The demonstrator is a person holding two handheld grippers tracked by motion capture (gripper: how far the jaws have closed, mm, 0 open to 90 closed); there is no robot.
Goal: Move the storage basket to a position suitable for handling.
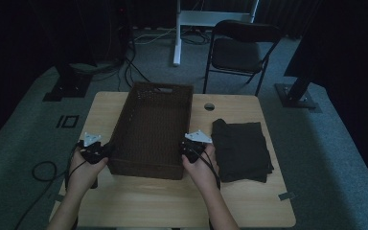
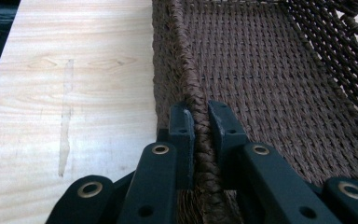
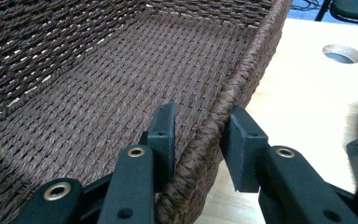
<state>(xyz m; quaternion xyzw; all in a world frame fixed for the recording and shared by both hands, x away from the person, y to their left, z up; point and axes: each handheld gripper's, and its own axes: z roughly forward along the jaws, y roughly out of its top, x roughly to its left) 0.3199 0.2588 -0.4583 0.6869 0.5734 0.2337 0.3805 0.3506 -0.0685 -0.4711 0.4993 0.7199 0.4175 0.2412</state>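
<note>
A brown woven basket (image 1: 162, 87) lies lengthwise in the middle of the light wooden table (image 1: 172, 203). My left gripper (image 1: 104, 151) sits at its near left corner. In the left gripper view the jaws (image 2: 200, 112) pinch the braided rim of the basket (image 2: 279, 84), one inside and one outside. My right gripper (image 1: 186, 149) is at the near right corner. In the right gripper view its jaws (image 3: 199, 116) straddle the right rim of the basket (image 3: 98, 93) and press on it. The basket holds nothing.
A folded dark cloth (image 1: 242, 149) lies on the table just right of the basket, close to my right hand. A round cable hole (image 1: 209, 107) is in the table behind it. A black folding chair (image 1: 242, 48) stands beyond the table's far edge.
</note>
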